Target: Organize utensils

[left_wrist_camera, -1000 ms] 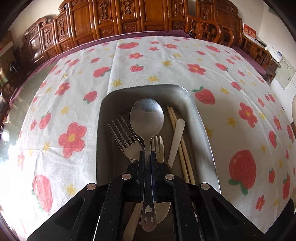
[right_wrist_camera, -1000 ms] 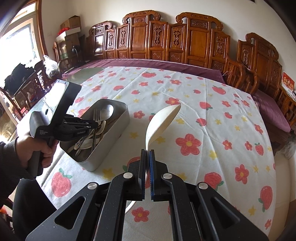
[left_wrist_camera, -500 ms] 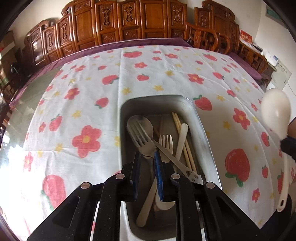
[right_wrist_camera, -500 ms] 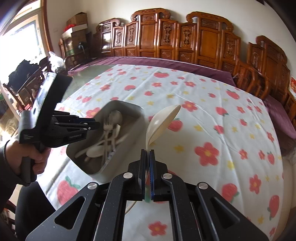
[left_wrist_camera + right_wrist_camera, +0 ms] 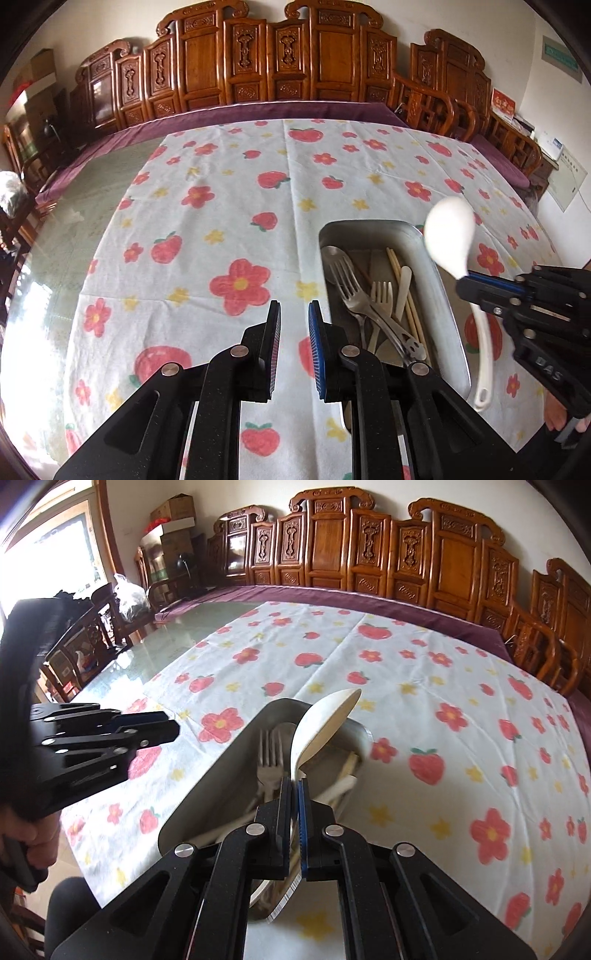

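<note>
A metal tray (image 5: 447, 302) sits on the flowered tablecloth and holds a metal spoon (image 5: 332, 258), forks (image 5: 351, 291), chopsticks (image 5: 404, 291) and a white utensil (image 5: 402, 291). My left gripper (image 5: 294, 310) is open and empty, just left of the tray. My right gripper (image 5: 293, 781) is shut on a white ladle-like spoon (image 5: 321, 725) and holds it above the tray (image 5: 221, 771). The white spoon (image 5: 450, 236) and right gripper (image 5: 476, 280) also show in the left wrist view, over the tray's right rim.
The flowered tablecloth (image 5: 236, 206) covers part of a glass-topped table (image 5: 74, 221). Carved wooden chairs (image 5: 284, 62) line the far edge. A hand (image 5: 33, 842) holds the left gripper (image 5: 162, 725) at the left of the right wrist view.
My left gripper let go of the metal spoon into the tray, opened and moved left off the tray. My right gripper carried the white spoon over the tray.
</note>
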A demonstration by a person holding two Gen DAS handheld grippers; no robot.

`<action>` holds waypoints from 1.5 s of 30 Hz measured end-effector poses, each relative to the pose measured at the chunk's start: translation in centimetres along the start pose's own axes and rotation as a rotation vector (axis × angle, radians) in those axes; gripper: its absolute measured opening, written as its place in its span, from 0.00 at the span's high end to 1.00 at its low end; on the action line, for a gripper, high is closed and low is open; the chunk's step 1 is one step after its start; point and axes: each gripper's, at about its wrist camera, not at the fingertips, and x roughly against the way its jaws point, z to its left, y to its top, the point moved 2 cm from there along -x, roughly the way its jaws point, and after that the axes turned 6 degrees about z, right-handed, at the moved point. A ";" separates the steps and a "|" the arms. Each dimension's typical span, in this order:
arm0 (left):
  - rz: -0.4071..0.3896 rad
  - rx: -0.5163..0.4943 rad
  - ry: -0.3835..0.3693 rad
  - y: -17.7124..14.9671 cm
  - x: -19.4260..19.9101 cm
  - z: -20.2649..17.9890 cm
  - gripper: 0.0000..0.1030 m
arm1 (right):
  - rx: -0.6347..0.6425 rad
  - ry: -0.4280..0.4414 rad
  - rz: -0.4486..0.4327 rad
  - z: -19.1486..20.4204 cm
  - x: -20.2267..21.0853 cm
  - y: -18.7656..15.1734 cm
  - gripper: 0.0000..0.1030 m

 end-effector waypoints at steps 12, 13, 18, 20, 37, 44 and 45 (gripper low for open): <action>-0.015 0.016 0.019 -0.6 1.0 1.6 0.85 | -0.007 0.015 0.050 0.8 -3.3 0.5 0.95; -0.015 0.016 0.019 -0.6 1.1 1.5 0.85 | -0.011 0.014 0.053 0.8 -3.4 0.5 0.95; -0.027 0.012 0.023 -0.8 1.6 1.2 0.80 | -0.005 0.009 0.045 0.7 -2.8 0.4 0.95; -0.031 0.011 0.020 -0.8 2.0 0.8 0.80 | -0.009 0.007 0.038 0.5 -2.3 0.1 0.95; -0.115 -0.010 -0.008 -2.2 7.5 -4.3 0.59 | -0.152 -0.029 -0.153 -3.4 11.2 -6.0 0.59; -0.155 -0.010 -0.016 -3.6 10.0 -7.0 0.15 | -0.197 -0.111 -0.220 -4.7 16.8 -9.1 0.13; -0.157 -0.009 -0.022 -3.8 10.4 -7.5 0.14 | -0.200 -0.120 -0.225 -4.9 17.3 -9.4 0.08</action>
